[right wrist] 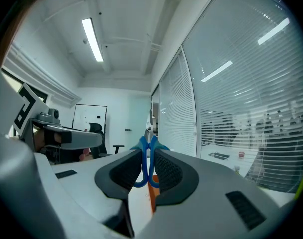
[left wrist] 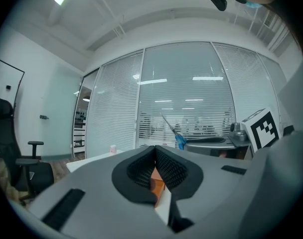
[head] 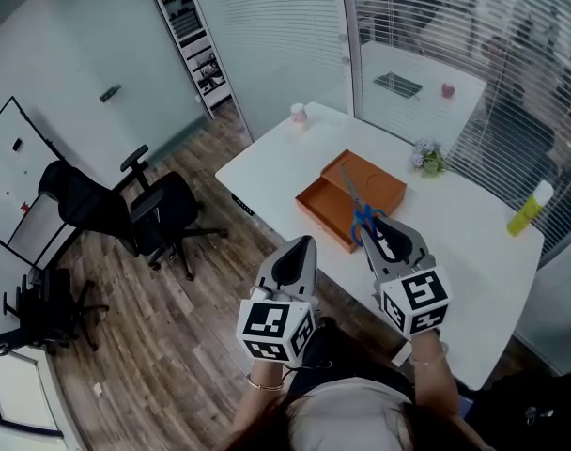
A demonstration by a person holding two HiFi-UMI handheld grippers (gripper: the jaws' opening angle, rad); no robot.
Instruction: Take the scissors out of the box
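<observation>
Blue-handled scissors (head: 362, 218) hang over the open orange box (head: 316, 216) on the white table, blades pointing away from me. My right gripper (head: 372, 231) is shut on the blue handles. In the right gripper view the two handle loops (right wrist: 144, 164) are squeezed between the pads, with the blades sticking out ahead and the box (right wrist: 152, 193) below. My left gripper (head: 302, 244) hovers off the table's near edge, shut with nothing in it. In the left gripper view its pads (left wrist: 164, 166) meet, and the scissors (left wrist: 178, 140) show to the right.
The white table (head: 455, 252) also carries a pink cup (head: 298, 115), a small plant (head: 429, 160) and a yellow-green bottle (head: 530, 209). Black office chairs (head: 163, 214) stand on the wood floor to the left. Glass walls with blinds run behind the table.
</observation>
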